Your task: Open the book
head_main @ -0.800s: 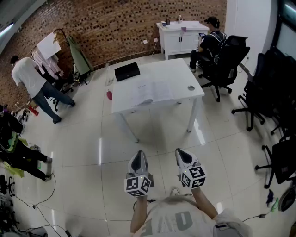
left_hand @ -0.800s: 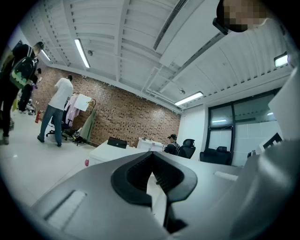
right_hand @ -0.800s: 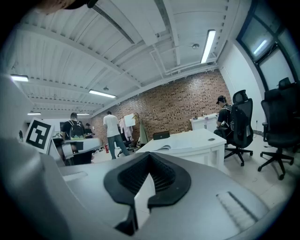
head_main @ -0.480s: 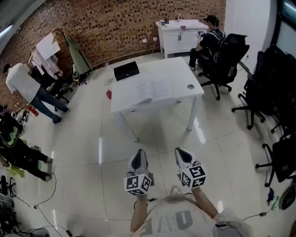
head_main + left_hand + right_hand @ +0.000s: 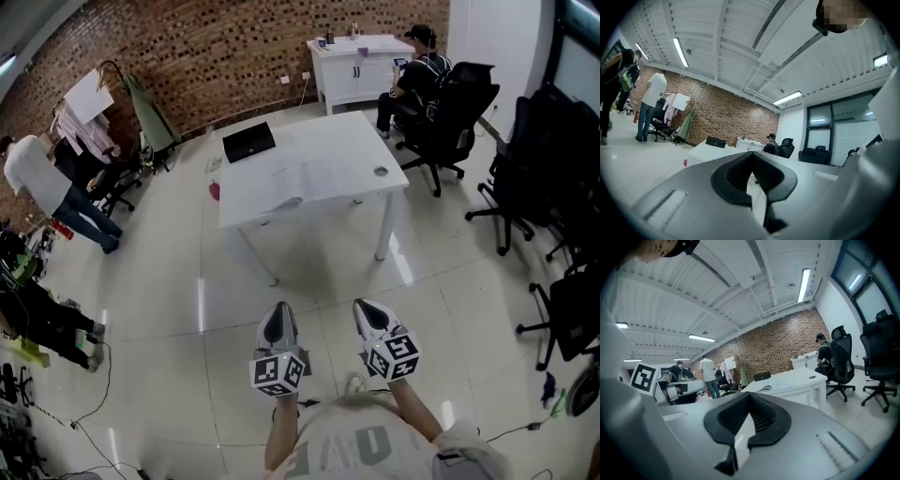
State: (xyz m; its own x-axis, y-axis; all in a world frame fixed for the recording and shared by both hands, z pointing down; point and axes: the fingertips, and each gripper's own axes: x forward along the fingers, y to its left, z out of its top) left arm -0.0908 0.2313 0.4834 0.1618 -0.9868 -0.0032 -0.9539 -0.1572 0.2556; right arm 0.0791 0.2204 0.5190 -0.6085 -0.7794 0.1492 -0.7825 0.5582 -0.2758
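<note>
Both pairs are clamped shut with nothing between them: the left tongs [image 5: 278,321] and the right tongs [image 5: 371,317] are held side by side, close in front of the person, over the pale tiled floor [image 5: 169,309]. The book [image 5: 314,178] lies well ahead of them on the white worktop [image 5: 361,136], already spread open with its pages up and far from either pair. On that worktop a flat black item [image 5: 248,142] sits at the far left corner and a small round thing [image 5: 380,172] near the right edge, both apart from the book.
</note>
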